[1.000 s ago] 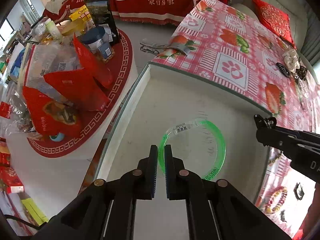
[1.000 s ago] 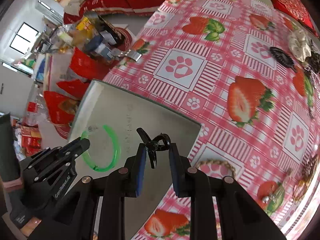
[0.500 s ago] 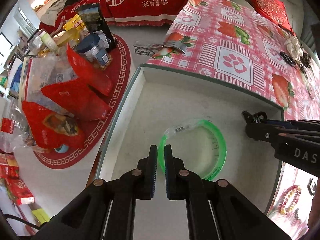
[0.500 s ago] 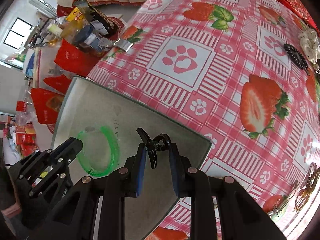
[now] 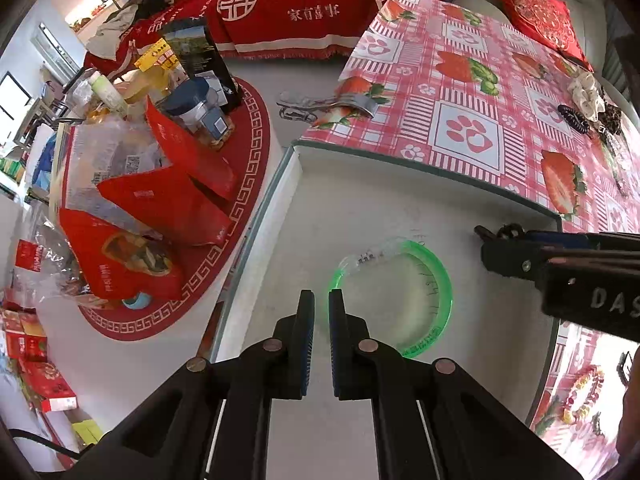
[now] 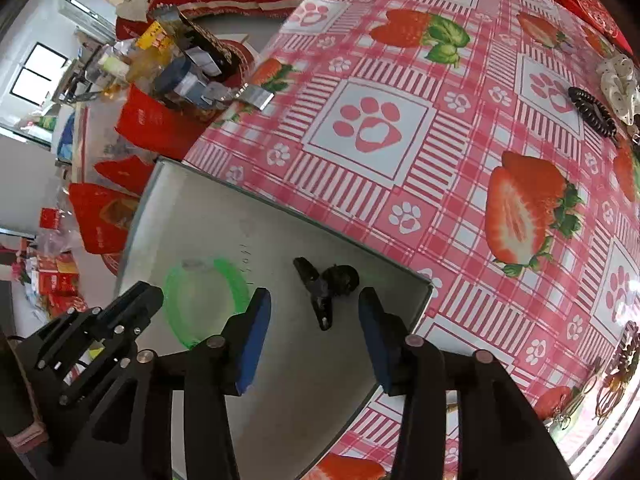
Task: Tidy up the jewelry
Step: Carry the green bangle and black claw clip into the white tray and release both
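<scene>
A shallow grey tray (image 5: 360, 208) sits at the near left corner of the strawberry tablecloth. Inside it lies a clear green bangle (image 5: 448, 300) with a wrapper on its far side. My left gripper (image 5: 322, 300) is shut on nothing, its tips just above the bangle's left edge. My right gripper (image 6: 313, 295) hangs over the tray's right part with its jaws opening. A black hair clip (image 6: 326, 284) sits free between the blue pads, touching neither, low over the tray floor (image 6: 280, 360). The bangle (image 6: 240, 280) and left gripper (image 6: 148, 292) show to its left.
On the cloth to the far right lie a white scrunchie (image 6: 618, 80) and a black spiral hair tie (image 6: 592, 110). A beaded bracelet (image 5: 580, 392) and metal jewelry (image 6: 616, 380) lie near right. A round red side table (image 5: 160, 200) with bags stands left of the tray.
My right gripper's jaws have spread and let go of the black hair clip, after sinking a little toward the tray. The left gripper stayed shut by the bangle.
</scene>
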Motion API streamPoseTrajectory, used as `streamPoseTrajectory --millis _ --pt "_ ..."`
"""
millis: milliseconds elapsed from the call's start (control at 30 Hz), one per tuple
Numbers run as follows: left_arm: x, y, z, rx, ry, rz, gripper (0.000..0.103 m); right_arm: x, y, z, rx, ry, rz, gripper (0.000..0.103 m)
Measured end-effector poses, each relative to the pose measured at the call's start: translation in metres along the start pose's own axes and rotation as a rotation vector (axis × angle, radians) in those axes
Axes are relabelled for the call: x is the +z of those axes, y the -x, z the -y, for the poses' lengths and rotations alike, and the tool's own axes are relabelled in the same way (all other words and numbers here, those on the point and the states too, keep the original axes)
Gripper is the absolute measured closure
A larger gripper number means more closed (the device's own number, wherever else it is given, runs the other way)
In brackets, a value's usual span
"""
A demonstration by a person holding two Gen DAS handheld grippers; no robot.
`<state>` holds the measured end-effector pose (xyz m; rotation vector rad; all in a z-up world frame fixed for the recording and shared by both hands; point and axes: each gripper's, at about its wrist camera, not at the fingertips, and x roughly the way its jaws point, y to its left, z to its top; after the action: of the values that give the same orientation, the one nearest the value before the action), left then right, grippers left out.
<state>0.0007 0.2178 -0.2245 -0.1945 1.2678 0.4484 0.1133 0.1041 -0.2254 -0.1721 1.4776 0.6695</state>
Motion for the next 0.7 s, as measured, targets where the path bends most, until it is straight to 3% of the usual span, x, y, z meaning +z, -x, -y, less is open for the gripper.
streamPoseTrajectory --millis 700 --pt "-0.006 0.006 -0.001 0.004 0.007 -0.043 0.089 -0.028 0.056 0.015 0.027 -0.088 0.060 0.049"
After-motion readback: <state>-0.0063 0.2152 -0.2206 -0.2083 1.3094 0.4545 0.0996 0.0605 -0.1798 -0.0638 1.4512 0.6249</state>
